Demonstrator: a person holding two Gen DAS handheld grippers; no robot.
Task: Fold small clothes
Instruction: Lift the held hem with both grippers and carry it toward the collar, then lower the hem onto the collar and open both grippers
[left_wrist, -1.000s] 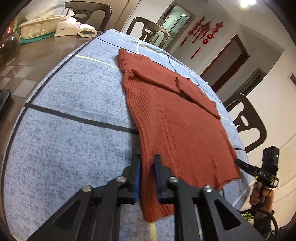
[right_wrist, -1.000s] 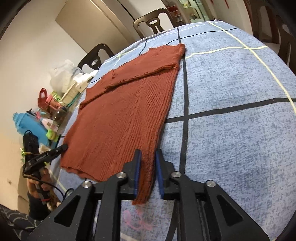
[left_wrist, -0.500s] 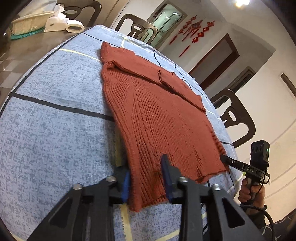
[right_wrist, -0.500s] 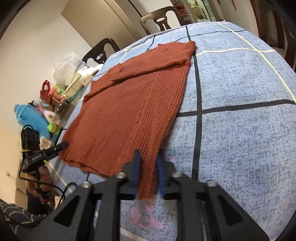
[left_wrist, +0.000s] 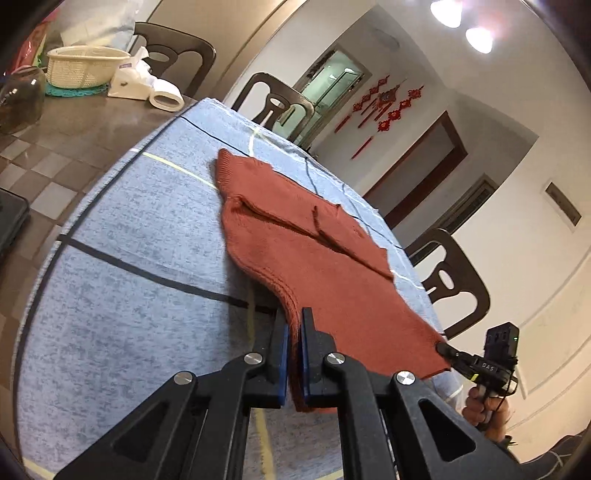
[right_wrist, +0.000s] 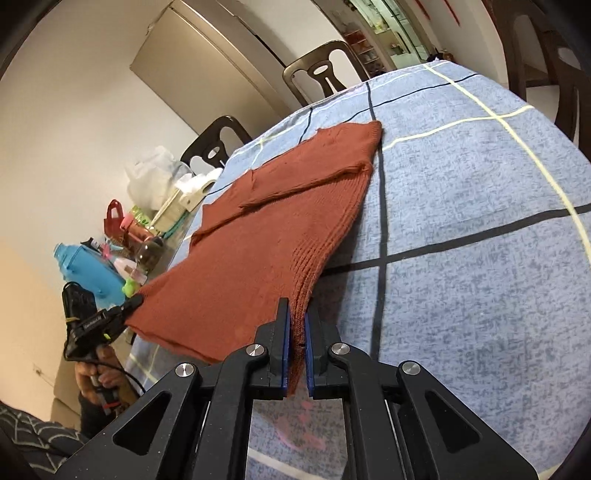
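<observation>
As seen from the left side, found a cream basket (left_wrist: 85, 66) at the far left of the table (left_wrist: 55, 136), well apart from the work. Saw a blue checked cloth (left_wrist: 129, 295) over the rest of the table. On it, saw a rust-red knitted sweater (left_wrist: 325, 266) with a layer folded across its far part.

Found the left hand-held gripper (left_wrist: 293, 321) clamped on the near left corner of the sweater, with jaws that had just been closing. Saw the knit pinched between the blue pads (left_wrist: 283, 354), a thick fold of it filling the narrow slot. Noted that corner raised off the cloth, with the sweater's left edge climbing from the cloth into the jaws. Saw the far end resting flat on the cloth, close to a yellow line.

Farther right, saw the near hem running across to the other corner, clear of the cloth. Found the right hand-held gripper (right_wrist: 297, 314) shut on that near right corner, ribbed edge squeezed between its pads and rising steeply into them from the cloth. Saw only bare cloth to the right of it. Noted each hand-held gripper at one end of the hem, with the sweater's body stretching away from both toward the far chairs (right_wrist: 325, 77). Made out a hand (left_wrist: 484, 410) below the right hand-held gripper's handle, at the table's near edge.
</observation>
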